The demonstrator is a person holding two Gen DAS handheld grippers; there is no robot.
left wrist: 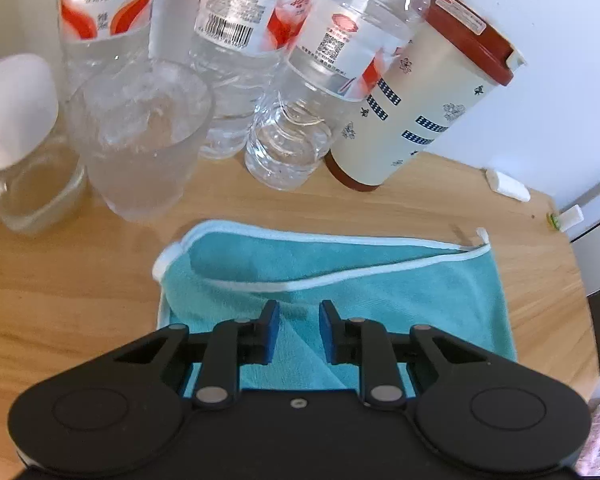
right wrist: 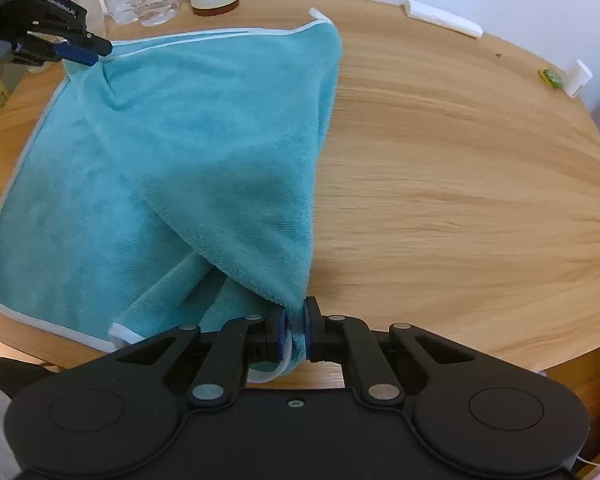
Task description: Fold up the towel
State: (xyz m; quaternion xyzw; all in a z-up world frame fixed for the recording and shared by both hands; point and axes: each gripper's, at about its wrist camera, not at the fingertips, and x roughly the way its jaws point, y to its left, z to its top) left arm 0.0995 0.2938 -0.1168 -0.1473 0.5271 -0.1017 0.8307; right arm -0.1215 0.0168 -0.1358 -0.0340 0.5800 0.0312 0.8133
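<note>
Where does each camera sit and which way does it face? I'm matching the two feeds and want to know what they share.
Left wrist: sits on the left gripper, looking along its open fingers over the teal towel toward the water bottles and cream cup; only the gripper shows.
Right wrist: sits on the right gripper, shut on a towel corner, looking across the wooden table; the left gripper shows at far left.
Shared: towel, table, bottles, cup.

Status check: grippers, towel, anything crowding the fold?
Right gripper shut on towel corner, lifted. Left gripper open above the towel. Water bottles, cup, jar close behind the far edge.
</note>
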